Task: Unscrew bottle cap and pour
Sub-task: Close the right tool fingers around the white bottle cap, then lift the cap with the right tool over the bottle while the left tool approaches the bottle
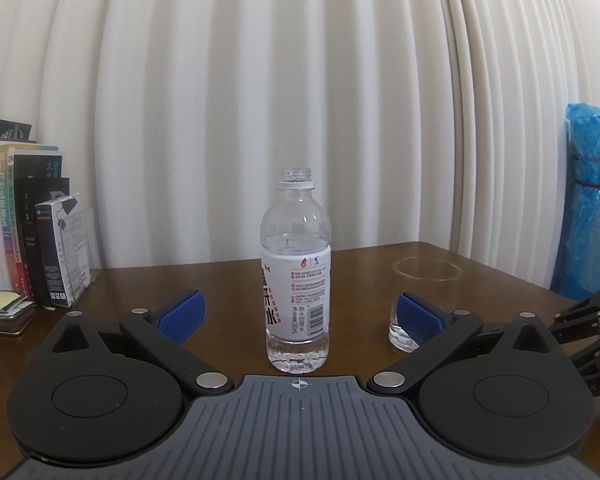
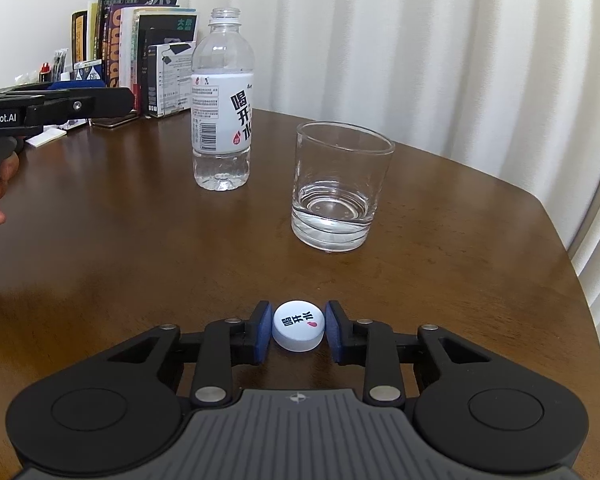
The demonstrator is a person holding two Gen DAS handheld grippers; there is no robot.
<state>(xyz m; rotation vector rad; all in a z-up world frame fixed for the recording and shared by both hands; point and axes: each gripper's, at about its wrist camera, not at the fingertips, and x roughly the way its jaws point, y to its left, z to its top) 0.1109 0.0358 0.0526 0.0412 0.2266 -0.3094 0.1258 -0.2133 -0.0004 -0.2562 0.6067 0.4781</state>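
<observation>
A clear water bottle (image 1: 296, 280) with a white label stands upright and uncapped on the brown table; it also shows in the right wrist view (image 2: 222, 112). A clear glass (image 2: 338, 188) with a little water stands to its right, partly hidden behind my left finger in the left wrist view (image 1: 424, 276). My left gripper (image 1: 298, 312) is open, its blue pads either side of the bottle and apart from it. My right gripper (image 2: 299, 330) is shut on the white bottle cap (image 2: 299, 325), low over the table's near part.
A row of books and boxes (image 2: 140, 52) stands at the table's back left, also seen in the left wrist view (image 1: 28, 224). A blue plastic bag (image 1: 592, 200) sits off the right edge. White curtains hang behind. The table edge (image 2: 560, 240) curves at right.
</observation>
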